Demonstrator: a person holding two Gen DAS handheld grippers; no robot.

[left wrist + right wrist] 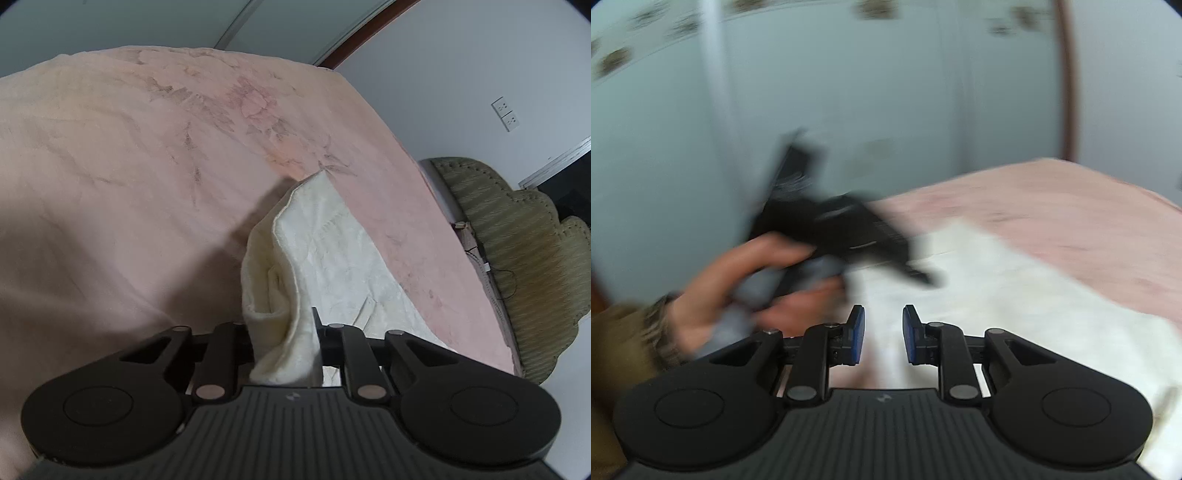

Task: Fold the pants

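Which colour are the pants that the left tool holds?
Cream white pants, with a faint embossed pattern. The left wrist view shows them best, pinched in the left tool.

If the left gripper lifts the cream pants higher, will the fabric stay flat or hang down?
Probably hang down: the cream pants already bunch in soft folds at the left gripper, so they look floppy. The plush texture suggests a fair grip, little slipping. The part on the pink blanket would likely drag behind.
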